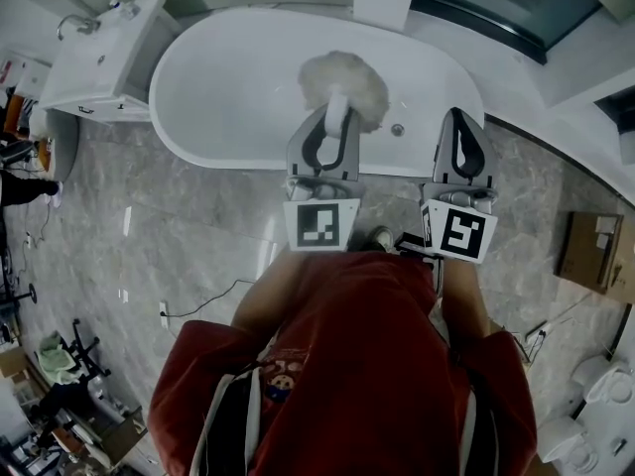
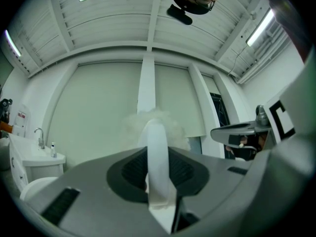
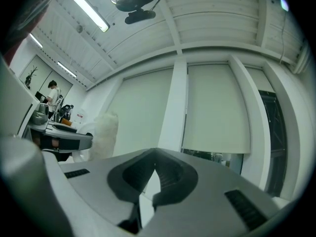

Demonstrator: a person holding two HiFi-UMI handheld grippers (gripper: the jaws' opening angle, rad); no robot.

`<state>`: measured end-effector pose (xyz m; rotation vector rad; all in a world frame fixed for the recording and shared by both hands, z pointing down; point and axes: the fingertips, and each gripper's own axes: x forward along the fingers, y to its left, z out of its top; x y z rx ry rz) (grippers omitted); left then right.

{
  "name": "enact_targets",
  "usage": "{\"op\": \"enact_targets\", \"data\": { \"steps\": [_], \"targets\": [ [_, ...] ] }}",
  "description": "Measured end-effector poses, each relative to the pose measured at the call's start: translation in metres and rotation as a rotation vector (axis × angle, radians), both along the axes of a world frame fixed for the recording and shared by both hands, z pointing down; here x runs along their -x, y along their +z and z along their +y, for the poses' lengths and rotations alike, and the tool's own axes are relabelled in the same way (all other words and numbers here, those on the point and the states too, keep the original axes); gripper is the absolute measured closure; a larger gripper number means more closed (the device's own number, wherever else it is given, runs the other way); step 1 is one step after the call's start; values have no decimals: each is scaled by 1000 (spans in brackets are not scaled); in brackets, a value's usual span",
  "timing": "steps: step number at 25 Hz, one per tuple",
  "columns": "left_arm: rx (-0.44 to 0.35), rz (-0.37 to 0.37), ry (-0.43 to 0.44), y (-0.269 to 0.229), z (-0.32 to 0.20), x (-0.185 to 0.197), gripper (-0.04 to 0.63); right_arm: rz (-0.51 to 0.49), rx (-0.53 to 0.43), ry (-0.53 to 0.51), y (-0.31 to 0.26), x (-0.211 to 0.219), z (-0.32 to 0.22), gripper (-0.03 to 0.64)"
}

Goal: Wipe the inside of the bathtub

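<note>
As the head view showed, the left hand-held gripper (image 1: 335, 117) was clamped on the white handle of a fluffy duster (image 1: 347, 79), whose head sat just ahead of its tips over the inside of the white bathtub (image 1: 228, 87), while the right hand-held gripper (image 1: 459, 119) hung beside it above the near rim. In the left gripper view, the jaws pinched the handle, with the fluffy head just beyond. In the right gripper view, the jaws met at their tips, empty, with the duster to their left.
</note>
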<state>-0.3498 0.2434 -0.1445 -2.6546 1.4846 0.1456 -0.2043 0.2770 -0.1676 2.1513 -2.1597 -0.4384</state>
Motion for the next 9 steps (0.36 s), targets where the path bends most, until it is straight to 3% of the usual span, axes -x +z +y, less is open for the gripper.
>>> {"op": "enact_targets", "data": {
  "steps": [9],
  "targets": [
    [-28,18,29,0,4,-13,500,3,-1,25,7,-6,6,606]
  ]
}}
